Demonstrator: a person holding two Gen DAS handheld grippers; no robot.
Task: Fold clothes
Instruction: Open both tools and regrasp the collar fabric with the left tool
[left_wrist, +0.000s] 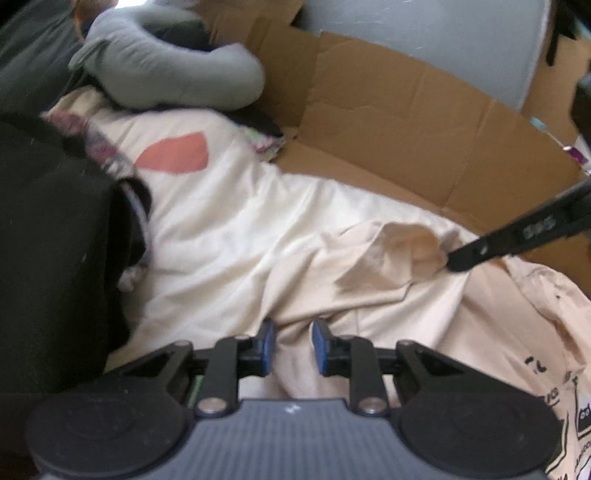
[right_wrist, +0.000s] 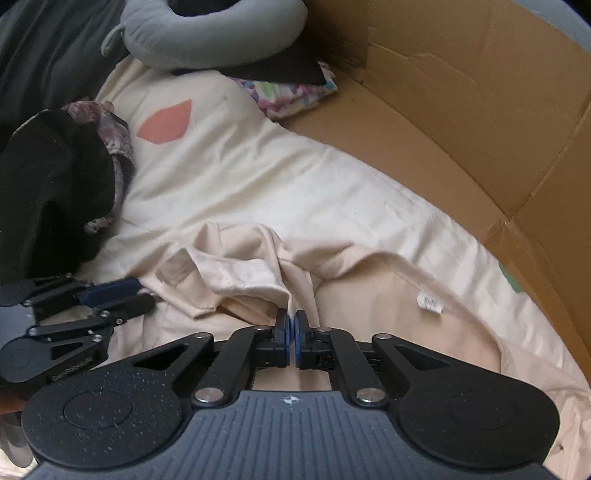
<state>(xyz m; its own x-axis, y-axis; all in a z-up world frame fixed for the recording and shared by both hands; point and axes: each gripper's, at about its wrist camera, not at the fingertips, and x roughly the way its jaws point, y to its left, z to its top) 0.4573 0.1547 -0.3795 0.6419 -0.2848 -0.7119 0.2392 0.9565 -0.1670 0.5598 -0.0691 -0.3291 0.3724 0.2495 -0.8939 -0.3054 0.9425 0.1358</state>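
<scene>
A beige T-shirt lies crumpled on a cream sheet, with a white label showing at the neck and black print on its lower part. My right gripper is shut on a raised fold of the shirt; in the left wrist view its tip pinches the cloth from the right. My left gripper is open, its blue pads apart just above the shirt's near edge. In the right wrist view the left gripper sits at the left beside the shirt.
A black garment with a floral lining is heaped on the left. A grey neck pillow and a folded patterned cloth lie at the back. A large cardboard box walls off the right side.
</scene>
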